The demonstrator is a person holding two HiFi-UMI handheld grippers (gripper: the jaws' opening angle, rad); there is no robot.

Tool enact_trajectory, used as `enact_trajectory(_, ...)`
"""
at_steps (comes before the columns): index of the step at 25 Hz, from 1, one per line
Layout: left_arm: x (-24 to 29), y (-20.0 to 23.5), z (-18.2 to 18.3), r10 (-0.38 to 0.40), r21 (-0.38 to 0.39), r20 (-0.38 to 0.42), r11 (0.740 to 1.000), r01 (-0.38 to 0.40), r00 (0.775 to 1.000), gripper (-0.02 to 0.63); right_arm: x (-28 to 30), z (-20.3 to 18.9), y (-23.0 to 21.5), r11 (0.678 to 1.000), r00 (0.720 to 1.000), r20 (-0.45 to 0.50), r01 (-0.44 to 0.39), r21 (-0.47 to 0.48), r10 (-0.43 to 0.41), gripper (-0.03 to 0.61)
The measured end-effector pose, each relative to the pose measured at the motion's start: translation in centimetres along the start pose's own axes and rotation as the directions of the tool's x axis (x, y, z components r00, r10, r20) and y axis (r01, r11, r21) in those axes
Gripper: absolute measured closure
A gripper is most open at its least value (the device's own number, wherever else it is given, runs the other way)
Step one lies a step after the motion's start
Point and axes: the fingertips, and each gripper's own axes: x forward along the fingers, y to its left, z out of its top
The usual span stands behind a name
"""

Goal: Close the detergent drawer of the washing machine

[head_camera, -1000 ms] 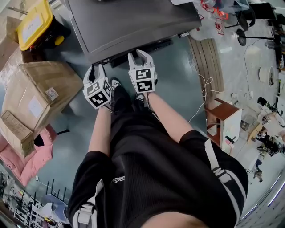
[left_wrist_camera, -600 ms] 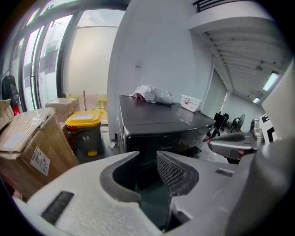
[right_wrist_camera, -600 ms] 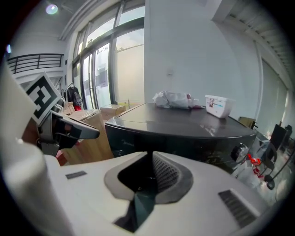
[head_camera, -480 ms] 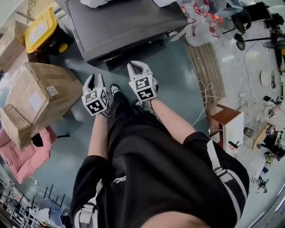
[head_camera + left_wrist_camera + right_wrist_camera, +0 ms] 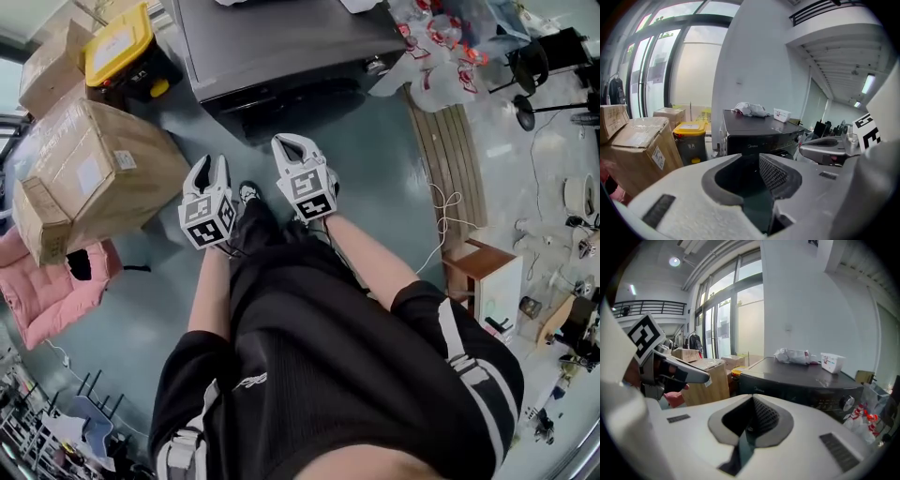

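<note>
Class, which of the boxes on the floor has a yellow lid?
The black box just left of the washer in the head view. The cardboard boxes are brown all over.

Black kit, white trim.
The person wears black shorts (image 5: 319,366) with white side stripes (image 5: 466,364); the white left tongs (image 5: 211,162) and right tongs (image 5: 293,142) each carry a black-and-white marker cube (image 5: 208,222).

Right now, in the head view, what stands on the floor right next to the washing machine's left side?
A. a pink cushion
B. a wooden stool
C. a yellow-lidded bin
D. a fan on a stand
C: the yellow-lidded bin stands right next to the washing machine, and the left gripper view shows the same; the big cardboard box lies nearer the person.
</note>
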Motion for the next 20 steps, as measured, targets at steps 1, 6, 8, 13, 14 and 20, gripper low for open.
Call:
enact_trajectory(1, -0.4, -0.1, 0.1, -0.005, 0.008, 0.003, 1.000, 0.005, 1.000, 0.496, -0.1, 0.0, 0.4, 1.000, 1.000, 0.004, -0.006, 0.000, 0.006, 0.572)
enact_trajectory(6, -2.1, -1.0, 0.8, -0.054, 0.004, 0.028, 0.999, 0.054, 0.998, 0.606, -1.0, 0.8, 2.2, 0.999, 0.999, 0.018, -0.032, 0.000, 0.032, 0.572)
enact_trajectory(8, -2.4, -1.4, 1.5, -0.074, 0.018, 0.038, 0.997, 0.073, 0.997, 0.606, -1.2, 1.6, 2.4, 1.000, 0.999, 0.025, -0.023, -0.001, 0.023, 0.572)
enact_trajectory(13, -3.4, -2.0, 5.7, -0.120, 0.082, 0.109, 0.990, 0.111, 0.987, 0.606, -1.9, 5.6, 2.8, 0.995, 0.999, 0.051, 0.012, -0.100, -0.007, 0.574)
enact_trajectory(14, -3.7, -2.1, 6.7, -0.130, 0.094, 0.127, 0.988, 0.119, 0.983, 0.606, -2.0, 6.6, 2.9, 0.993, 0.998, 0.067, 0.017, -0.117, -0.010, 0.574)
enact_trajectory(20, -5.8, -1.6, 12.3, -0.167, 0.162, 0.236, 0.978, 0.131, 0.957, 0.606, -3.6, 13.2, 2.8, 0.973, 0.981, 0.184, 0.102, -0.207, -0.064, 0.574)
